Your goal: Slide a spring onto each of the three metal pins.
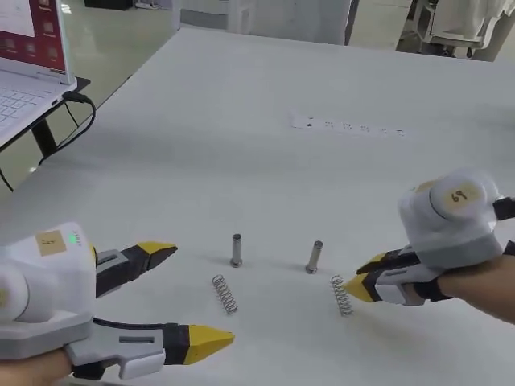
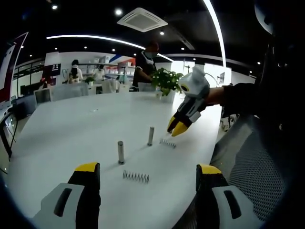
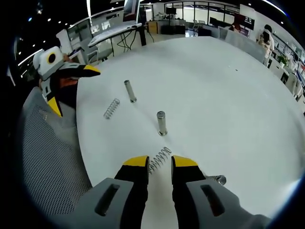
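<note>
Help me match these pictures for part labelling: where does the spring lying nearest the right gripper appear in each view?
Head view: the spring lies low, right of centre.
Left gripper view: the spring lies near the middle, just right of the farther pin.
Right gripper view: the spring is low centre, in the gap between that view's own jaws.
Shared landmark: the upright pin standing beside it.
</note>
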Available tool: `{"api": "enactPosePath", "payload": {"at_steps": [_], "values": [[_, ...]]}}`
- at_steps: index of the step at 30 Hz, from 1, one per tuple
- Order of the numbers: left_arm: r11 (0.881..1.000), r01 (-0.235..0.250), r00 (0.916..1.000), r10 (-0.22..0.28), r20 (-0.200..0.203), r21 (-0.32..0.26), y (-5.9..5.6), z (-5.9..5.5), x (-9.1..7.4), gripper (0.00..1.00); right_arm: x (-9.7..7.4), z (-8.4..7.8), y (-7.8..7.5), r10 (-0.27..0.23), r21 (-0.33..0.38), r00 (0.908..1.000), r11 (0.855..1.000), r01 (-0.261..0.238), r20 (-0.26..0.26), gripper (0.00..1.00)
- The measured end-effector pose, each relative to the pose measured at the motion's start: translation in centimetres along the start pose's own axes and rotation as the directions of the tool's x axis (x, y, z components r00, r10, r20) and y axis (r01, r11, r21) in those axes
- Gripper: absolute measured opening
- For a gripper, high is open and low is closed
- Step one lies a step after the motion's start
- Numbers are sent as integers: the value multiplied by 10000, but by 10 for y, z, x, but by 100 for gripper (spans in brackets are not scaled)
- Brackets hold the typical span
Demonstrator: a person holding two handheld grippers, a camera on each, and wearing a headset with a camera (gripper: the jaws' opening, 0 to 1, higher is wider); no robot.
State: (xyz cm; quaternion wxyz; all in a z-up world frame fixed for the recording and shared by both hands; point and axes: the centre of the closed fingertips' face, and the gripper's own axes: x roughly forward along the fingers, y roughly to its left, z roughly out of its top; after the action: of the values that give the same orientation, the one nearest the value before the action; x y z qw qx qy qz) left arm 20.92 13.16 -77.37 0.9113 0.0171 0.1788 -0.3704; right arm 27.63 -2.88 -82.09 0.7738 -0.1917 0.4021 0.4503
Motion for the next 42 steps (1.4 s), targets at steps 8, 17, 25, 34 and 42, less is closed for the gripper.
{"api": "enactPosePath", "payload": {"at_steps": [8,17,25,34,42], "values": [[10000,-16,10000,16,-14,-6,0,0,0,79,10,3,-2,-190,393,9998,9990,191,-49,16],[10000,-36,10000,35,-23,-34,0,-1,0,78,21,-5,-4,-276,742,9986,9968,309,-446,16],[10000,-38,10000,38,-48,-2,0,-2,0,78,26,-9,-8,-357,941,9969,9947,423,-707,16],[10000,-48,10000,48,-7,-24,1,-1,0,78,31,-8,-5,-263,994,9949,9944,360,-977,15],[10000,-47,10000,47,17,-52,1,-1,0,78,35,-4,1,-285,535,9930,9980,348,-1149,15]]}}
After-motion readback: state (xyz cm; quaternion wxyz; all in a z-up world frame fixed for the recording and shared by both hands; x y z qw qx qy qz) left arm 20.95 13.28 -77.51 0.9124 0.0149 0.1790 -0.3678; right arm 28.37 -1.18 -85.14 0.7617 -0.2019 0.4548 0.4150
